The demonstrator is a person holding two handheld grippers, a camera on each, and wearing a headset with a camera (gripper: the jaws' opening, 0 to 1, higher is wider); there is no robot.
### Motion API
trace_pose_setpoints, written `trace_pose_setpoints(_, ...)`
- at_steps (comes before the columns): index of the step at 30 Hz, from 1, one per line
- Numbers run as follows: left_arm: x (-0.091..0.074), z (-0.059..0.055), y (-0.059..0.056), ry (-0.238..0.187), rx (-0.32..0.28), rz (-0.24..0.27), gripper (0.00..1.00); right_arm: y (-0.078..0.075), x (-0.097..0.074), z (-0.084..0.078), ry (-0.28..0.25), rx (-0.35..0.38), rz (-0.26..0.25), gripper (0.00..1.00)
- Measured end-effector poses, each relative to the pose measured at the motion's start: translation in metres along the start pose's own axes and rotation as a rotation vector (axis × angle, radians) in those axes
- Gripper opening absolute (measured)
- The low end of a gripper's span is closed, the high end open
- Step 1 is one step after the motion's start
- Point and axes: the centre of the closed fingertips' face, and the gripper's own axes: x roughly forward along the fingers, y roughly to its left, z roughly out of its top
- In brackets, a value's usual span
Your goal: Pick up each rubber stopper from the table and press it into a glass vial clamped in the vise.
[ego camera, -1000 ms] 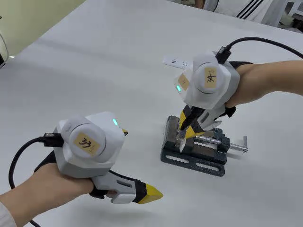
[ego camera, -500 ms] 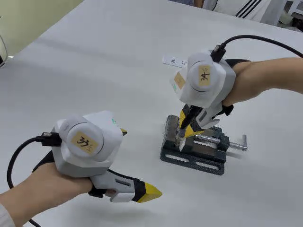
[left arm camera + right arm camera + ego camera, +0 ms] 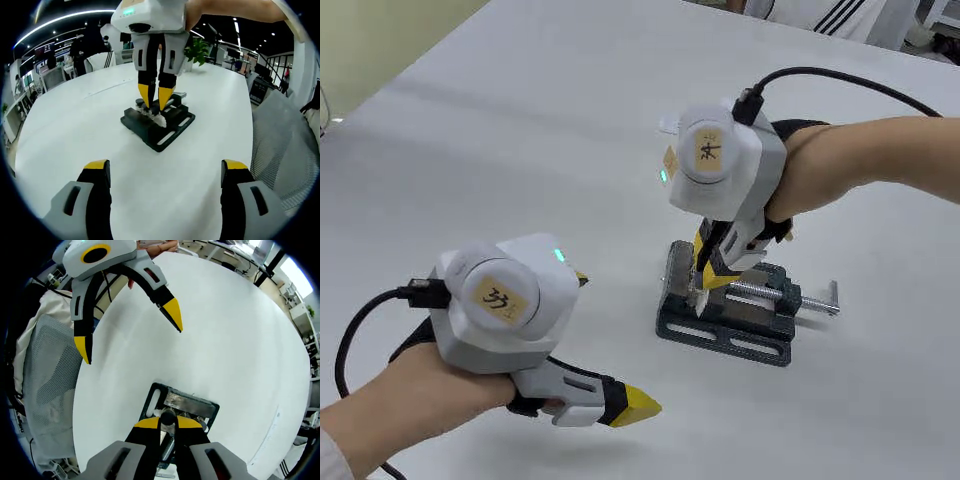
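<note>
A: Wide white table, office desks and ceiling lights far behind. Vise set mid-table, right gripper directly above it, pointing straight down.

B: Grip?

A: Pinched tight on a small dark round piece, taken for the rubber stopper, right over the vise's clamp. Pale glint under the tips, probably the glass vial. Too small to confirm any seating.

B: Risks from here?

A: If pushed off-axis, likely to tip the stopper, jam it crooked or chip the rim. If pressed too hard, cracked glass. If let go early, a roll off the vise onto the table.

B: Poses?

A: Right forearm reaching in from the side, wrist bent steeply down. Left gripper low and close to the body, well apart from the vise, aimed toward it, spread wide, holding nothing.
</note>
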Motion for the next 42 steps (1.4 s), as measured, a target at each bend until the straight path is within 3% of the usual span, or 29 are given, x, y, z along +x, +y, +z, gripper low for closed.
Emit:
trace_pose_setpoints(11, 0.0020, 0.0011, -0.0021, -0.001, 0.005, -0.004, 0.90, 0.0030, 0.0003, -0.0001, 0.006, 0.098, -0.001, 0.04)
trace_pose_setpoints(22, 0.0035, 0.0006, -0.0064, 0.002, 0.004, -0.012, 0.90, -0.0014, 0.0031, -0.0001, 0.011, 0.246, -0.016, 0.04)
trace_pose_setpoints(27, 0.0039, 0.0025, -0.0061, -0.001, 0.008, -0.014, 0.90, -0.0007, 0.0014, -0.0010, -0.018, 0.261, -0.019, 0.05)
trace_pose_setpoints(29, 0.0037, 0.0028, -0.0065, -0.001, 0.007, -0.014, 0.89, -0.0020, 0.0018, -0.0012, -0.046, 0.301, -0.019, 0.05)
trace_pose_setpoints(36, 0.0018, 0.0015, -0.0062, 0.001, 0.008, -0.012, 0.89, 0.0013, -0.0003, -0.0007, -0.060, 0.214, -0.026, 0.06)
trace_pose_setpoints(42, 0.0007, 0.0024, -0.0055, -0.002, 0.005, -0.008, 0.89, 0.0021, -0.0004, -0.0004, -0.059, 0.195, -0.022, 0.07)
